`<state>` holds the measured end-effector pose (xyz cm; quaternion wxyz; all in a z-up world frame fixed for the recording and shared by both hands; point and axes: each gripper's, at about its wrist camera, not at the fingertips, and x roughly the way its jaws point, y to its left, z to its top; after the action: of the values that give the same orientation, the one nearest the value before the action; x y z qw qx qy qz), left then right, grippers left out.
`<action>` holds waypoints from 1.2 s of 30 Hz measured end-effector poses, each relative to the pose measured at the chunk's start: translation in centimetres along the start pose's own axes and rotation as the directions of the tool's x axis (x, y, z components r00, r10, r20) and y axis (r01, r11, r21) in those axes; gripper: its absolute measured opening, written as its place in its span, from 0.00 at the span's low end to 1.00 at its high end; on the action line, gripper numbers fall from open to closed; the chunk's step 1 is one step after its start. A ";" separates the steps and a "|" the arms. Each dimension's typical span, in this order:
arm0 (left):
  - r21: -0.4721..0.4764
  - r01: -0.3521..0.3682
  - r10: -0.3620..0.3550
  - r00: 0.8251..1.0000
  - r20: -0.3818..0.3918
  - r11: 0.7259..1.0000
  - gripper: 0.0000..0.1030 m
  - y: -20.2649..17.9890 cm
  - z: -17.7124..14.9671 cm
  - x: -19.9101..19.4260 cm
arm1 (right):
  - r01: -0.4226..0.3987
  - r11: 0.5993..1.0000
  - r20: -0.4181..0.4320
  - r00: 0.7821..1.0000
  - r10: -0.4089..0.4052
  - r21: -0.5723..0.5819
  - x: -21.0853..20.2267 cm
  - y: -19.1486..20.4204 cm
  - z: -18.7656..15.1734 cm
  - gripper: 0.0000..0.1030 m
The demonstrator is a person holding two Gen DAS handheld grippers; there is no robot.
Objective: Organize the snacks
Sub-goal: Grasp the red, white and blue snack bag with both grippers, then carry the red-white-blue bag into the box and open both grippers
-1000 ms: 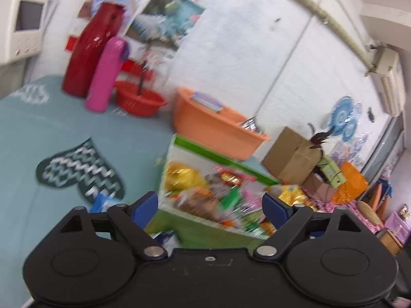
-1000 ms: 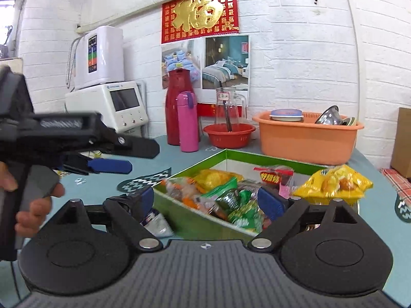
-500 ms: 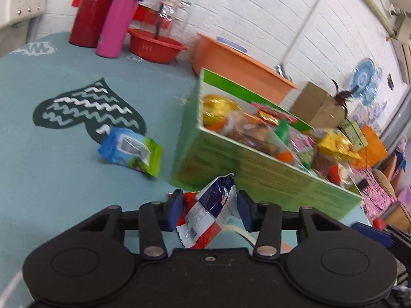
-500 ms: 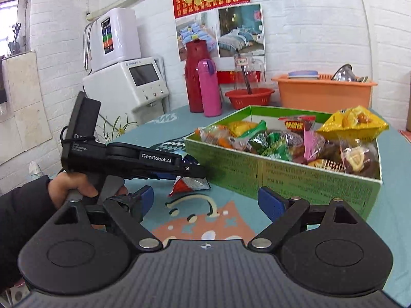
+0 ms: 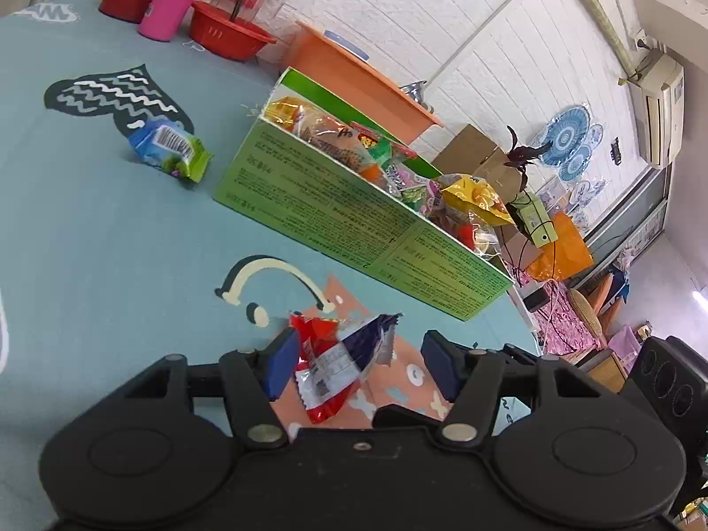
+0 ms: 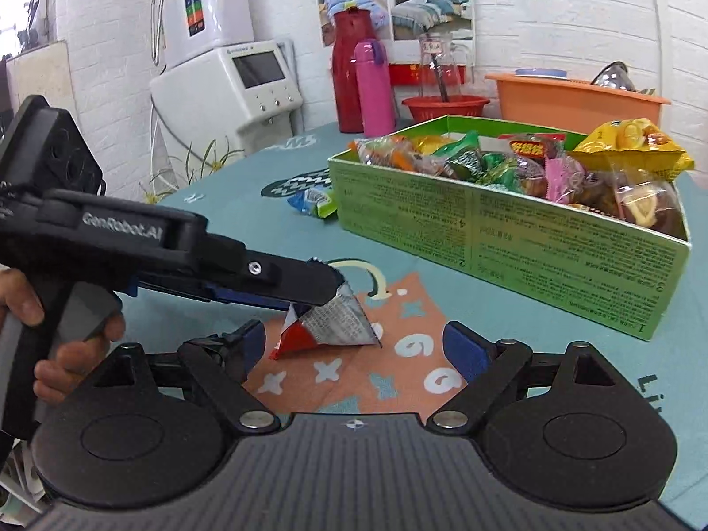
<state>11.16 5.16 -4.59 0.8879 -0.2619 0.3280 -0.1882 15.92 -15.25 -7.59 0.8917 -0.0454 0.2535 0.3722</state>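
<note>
A red, white and blue snack packet (image 5: 338, 363) lies on the teal tablecloth between the spread fingers of my left gripper (image 5: 358, 365); it touches the left pad and stands clear of the right one. The right wrist view shows the packet (image 6: 327, 325) under the left gripper's tip. My right gripper (image 6: 360, 347) is open and empty just behind it. A green box (image 5: 354, 208) holds several snack packets, also in the right wrist view (image 6: 509, 230). A blue-green packet (image 5: 170, 148) lies on the cloth left of the box.
At the table's back stand a red flask (image 6: 349, 71), a pink bottle (image 6: 374, 84), a red bowl (image 6: 444, 108) and an orange basin (image 6: 575, 104). A white appliance (image 6: 230, 84) stands at the left. The table's right edge drops beside the box (image 5: 517, 305).
My left gripper was shut on the red-blue packet beside the box; now its jaws are spread, and it and the packet are nearer the front. My right gripper moved in behind the packet.
</note>
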 end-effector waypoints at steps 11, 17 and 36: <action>0.013 0.002 -0.002 1.000 -0.017 1.000 0.65 -0.3 -0.1 1.5 | -0.050 0.998 -0.061 0.997 0.048 -0.031 2.5 0.7 0.8 0.78; 0.054 0.028 -0.028 1.000 -0.012 0.998 0.46 -2.1 -0.1 1.6 | -0.019 0.999 -0.035 0.999 0.017 -0.045 1.3 0.9 0.4 0.69; 0.267 0.142 -0.164 0.984 0.064 0.953 0.46 -10.1 7.5 5.8 | 0.183 0.981 0.261 0.952 -0.160 -0.066 -3.4 -3.9 5.4 0.68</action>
<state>18.79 -3.20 3.38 0.9107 -0.1748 0.2405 -0.2866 18.81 -18.79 -1.71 0.9428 -0.0589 0.1155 0.3070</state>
